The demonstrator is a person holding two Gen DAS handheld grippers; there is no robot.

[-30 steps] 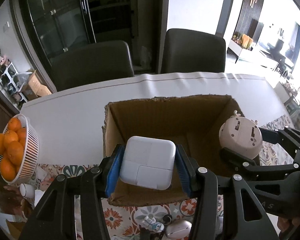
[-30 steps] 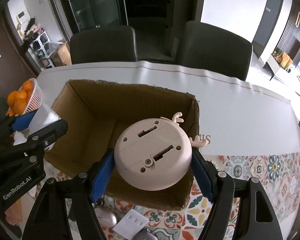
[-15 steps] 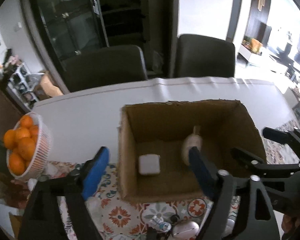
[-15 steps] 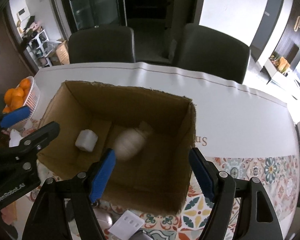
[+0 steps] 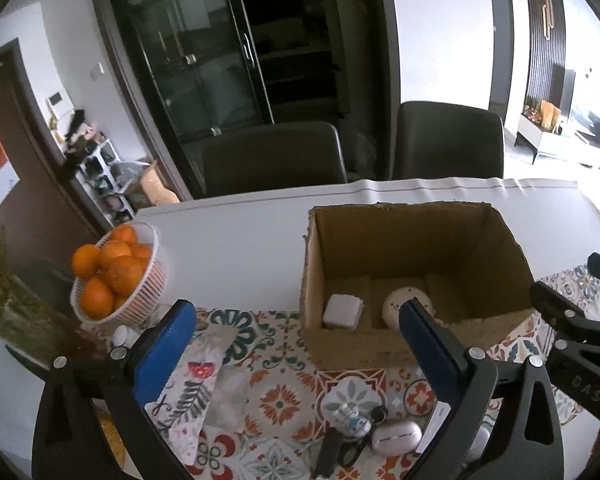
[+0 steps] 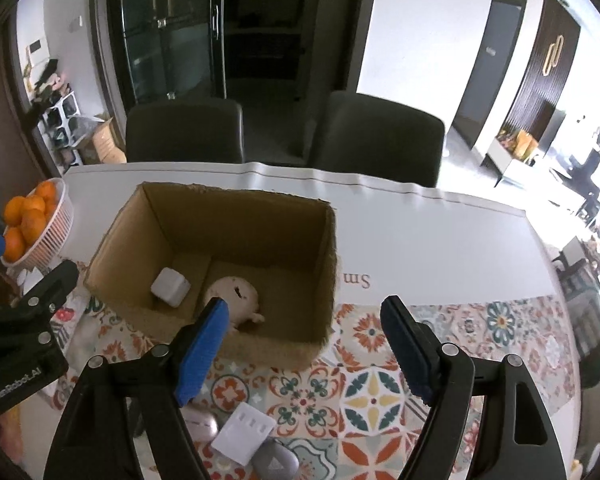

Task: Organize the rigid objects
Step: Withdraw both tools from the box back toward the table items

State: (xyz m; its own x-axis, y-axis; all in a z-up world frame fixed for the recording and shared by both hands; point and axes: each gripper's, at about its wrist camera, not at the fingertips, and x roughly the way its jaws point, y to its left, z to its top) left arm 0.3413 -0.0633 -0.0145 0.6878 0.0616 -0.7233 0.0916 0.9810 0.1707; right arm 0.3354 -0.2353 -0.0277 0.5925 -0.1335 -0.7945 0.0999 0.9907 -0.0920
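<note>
An open cardboard box stands on the table. On its floor lie a white square charger and, beside it, a round beige gadget with small antlers. My left gripper hovers above the box's near left corner; its jaws are opening wide and nothing is between them. To the right, above the near right part of the box, my right gripper is also opening, with nothing between its blue pads.
A white basket of oranges sits left of the box. On the patterned cloth in front lie a flowered pouch, a pale earbud case, a white card and a grey mouse. Two dark chairs stand behind the table.
Both grippers let go: the charger and the round gadget dropped into the box and now rest on its floor. Both grippers have pulled back and up from the box, jaws wider.
</note>
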